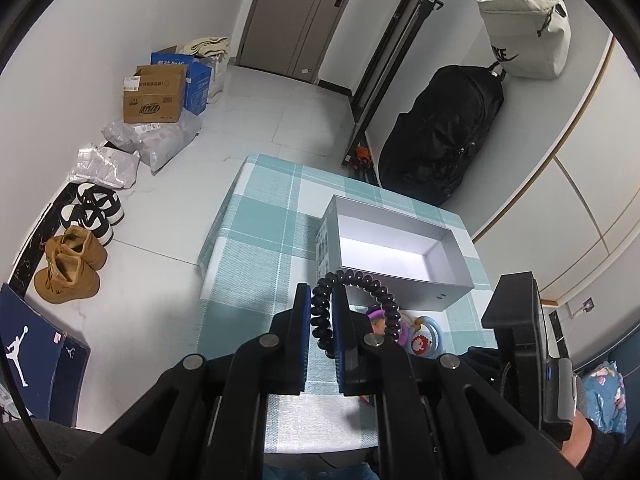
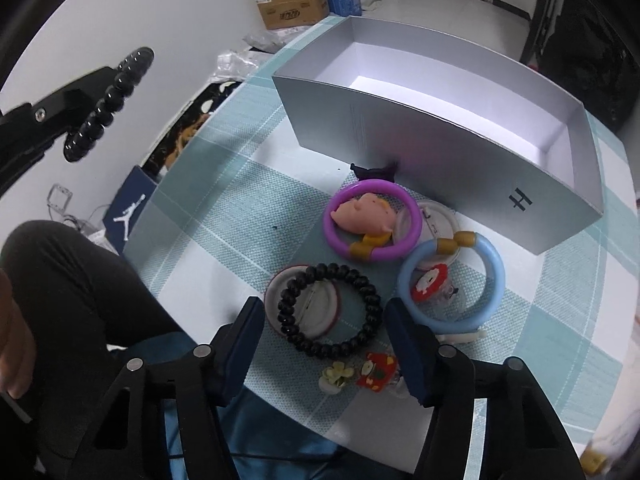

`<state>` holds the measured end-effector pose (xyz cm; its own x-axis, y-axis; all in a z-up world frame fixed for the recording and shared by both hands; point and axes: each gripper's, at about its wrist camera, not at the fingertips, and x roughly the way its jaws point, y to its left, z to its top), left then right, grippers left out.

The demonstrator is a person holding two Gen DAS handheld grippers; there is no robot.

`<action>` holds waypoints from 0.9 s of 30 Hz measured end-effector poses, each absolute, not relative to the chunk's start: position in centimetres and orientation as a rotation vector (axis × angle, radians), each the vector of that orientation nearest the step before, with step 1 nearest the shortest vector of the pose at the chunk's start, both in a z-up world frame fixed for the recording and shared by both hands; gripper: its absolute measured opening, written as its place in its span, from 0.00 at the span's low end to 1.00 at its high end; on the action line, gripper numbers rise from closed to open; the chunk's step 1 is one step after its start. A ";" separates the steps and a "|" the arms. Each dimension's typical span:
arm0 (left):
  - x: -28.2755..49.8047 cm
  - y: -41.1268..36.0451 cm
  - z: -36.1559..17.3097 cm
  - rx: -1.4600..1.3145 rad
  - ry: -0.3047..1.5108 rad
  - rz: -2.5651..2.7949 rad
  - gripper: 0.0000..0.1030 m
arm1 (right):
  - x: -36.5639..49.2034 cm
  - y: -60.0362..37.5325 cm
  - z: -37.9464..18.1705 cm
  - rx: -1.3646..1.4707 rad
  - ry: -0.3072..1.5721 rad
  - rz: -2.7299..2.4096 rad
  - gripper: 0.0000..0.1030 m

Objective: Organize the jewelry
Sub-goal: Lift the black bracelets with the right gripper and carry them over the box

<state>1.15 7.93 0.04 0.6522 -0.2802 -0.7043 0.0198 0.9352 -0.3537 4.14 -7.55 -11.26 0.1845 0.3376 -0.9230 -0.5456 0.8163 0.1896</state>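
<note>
Left hand-held gripper [image 1: 321, 312] clamped on black beaded bracelet [image 1: 352, 300], raised above checked surface [image 1: 256, 240] near open grey box [image 1: 396, 248]. Right hand-held gripper [image 2: 324, 320] apart, straddling second black beaded bracelet [image 2: 330, 310] lying over round badge [image 2: 304, 300].

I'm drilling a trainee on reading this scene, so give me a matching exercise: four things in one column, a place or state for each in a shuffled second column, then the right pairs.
Things:
1. black bead bracelet in the air
2. black bead bracelet on the cloth
3. purple ring
4. silver box

Places or states:
A. empty and open-topped
B. pinched in the left tongs
C. around a pink pig figure
D. lying between the open right tongs

Pairs: 1-B, 2-D, 3-C, 4-A
</note>
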 end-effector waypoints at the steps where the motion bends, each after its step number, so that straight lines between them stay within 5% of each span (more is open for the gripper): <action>1: 1.1 7.9 0.1 -0.332 0.846 -0.174 0.06 | 4.0 -7.2 -11.3 -0.221 1.232 0.621 0.55; 11: 1.2 8.1 0.0 -0.335 0.849 -0.174 0.06 | 3.9 -9.4 -10.2 -0.205 1.182 0.626 0.40; 27: 2.3 6.5 -0.8 -0.303 0.878 -0.156 0.06 | 4.0 -14.7 -7.9 0.072 1.083 0.717 0.39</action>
